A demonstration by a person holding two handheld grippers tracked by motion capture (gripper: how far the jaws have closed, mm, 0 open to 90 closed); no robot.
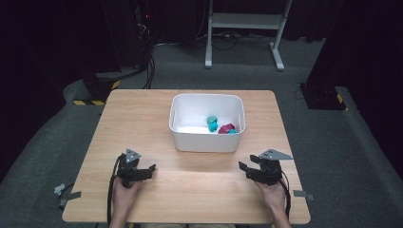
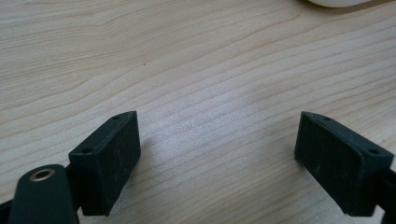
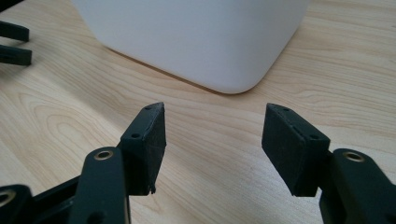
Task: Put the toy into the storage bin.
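Right now you hold both grippers low over the near part of the wooden table (image 1: 142,118), and neither one carries anything. Your left gripper (image 1: 148,170) sits at the near left with its jaws wide apart, and in the left gripper view there is bare wood between them. Your right gripper (image 1: 244,168) sits at the near right, also with the jaws well apart and nothing between the pads.

The small toys lie inside the white bin (image 1: 180,137), which stands in the middle of the table, farther from you than both grippers. I can see a teal piece (image 1: 212,122) and a magenta piece (image 1: 226,128) touching or nearly touching each other, near the right wall of the bin; their exact shape is too small to tell.

My judgement is that no pick is in hand at this moment, the hands look like at rest. If you go for a toy next, the right gripper is nearer: lift it over the near rim, come down from above, and close on one piece only.
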